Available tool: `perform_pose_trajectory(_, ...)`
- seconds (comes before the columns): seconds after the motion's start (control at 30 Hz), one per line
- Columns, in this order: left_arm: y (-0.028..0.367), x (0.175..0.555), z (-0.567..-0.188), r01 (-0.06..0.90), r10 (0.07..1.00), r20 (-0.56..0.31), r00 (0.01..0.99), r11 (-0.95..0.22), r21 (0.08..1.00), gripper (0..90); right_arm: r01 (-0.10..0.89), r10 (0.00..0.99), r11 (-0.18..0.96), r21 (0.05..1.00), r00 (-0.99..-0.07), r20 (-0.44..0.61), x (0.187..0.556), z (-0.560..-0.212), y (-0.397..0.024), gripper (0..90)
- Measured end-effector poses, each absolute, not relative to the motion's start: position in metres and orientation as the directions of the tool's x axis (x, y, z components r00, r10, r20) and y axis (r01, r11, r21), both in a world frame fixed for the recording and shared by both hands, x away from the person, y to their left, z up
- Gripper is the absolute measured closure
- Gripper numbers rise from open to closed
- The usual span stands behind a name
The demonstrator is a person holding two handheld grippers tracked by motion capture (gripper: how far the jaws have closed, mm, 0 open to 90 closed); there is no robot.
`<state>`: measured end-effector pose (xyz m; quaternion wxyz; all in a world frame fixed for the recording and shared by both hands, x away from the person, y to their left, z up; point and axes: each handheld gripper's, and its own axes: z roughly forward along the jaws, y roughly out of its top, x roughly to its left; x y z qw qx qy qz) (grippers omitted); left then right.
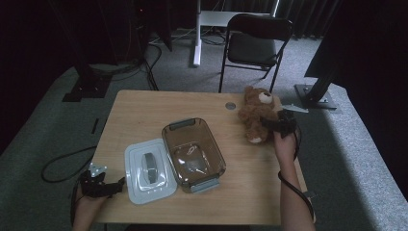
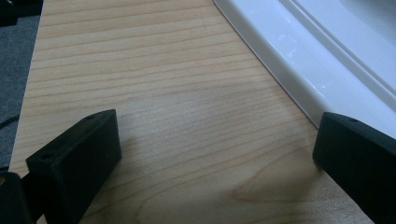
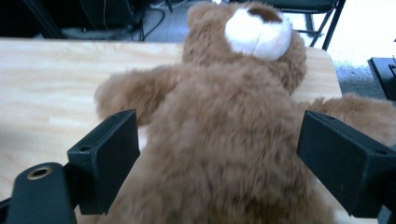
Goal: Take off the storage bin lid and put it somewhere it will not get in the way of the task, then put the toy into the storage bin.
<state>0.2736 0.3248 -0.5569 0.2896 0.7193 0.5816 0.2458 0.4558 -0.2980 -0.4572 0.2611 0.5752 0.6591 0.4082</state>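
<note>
A brown teddy bear lies on its back at the far right of the wooden table. My right gripper stands open over its belly, one jaw on either side of the bear's body, not squeezing it. A clear brown-tinted container sits mid-table, its white lid flat beside it on the left. My left gripper rests open at the table's near left corner, just left of the lid's rim, with bare wood between its jaws.
A black folding chair stands beyond the table's far edge. A small round metal disc lies left of the bear's head. Cables trail on the grey carpet at the left. Bare tabletop stretches along the far left.
</note>
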Motion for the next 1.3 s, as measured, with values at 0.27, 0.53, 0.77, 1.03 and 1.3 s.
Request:
perform_pose_trajectory(0.27,0.325,0.273,-0.557,0.694,0.979,0.016,0.205,-0.157,0.703,1.6,0.603,0.984,-0.013,0.797,-0.135,0.118,0.484,-0.465,-0.303,12.3)
perform_pose_trajectory(0.53,0.325,0.273,-0.557,0.694,0.979,0.016,0.205,-0.156,0.703,1.6,0.69,0.981,-0.058,0.722,-0.094,0.169,0.505,-0.481,-0.304,10.7)
perform_pose_trajectory(0.77,0.325,0.273,-0.557,0.693,0.978,0.017,0.21,-0.161,0.703,1.6,0.735,0.958,-0.061,0.676,-0.147,0.246,0.511,-0.492,-0.301,10.6)
perform_pose_trajectory(1.03,0.325,0.273,-0.557,0.692,0.975,0.02,0.22,-0.171,0.701,1.6,0.75,0.953,-0.037,0.66,-0.173,0.249,0.512,-0.498,-0.297,10.2)
perform_pose_trajectory(1.3,0.325,0.273,-0.557,0.692,0.975,0.02,0.221,-0.171,0.701,1.6,0.758,0.96,-0.015,0.652,-0.17,0.22,0.511,-0.498,-0.296,17.5)
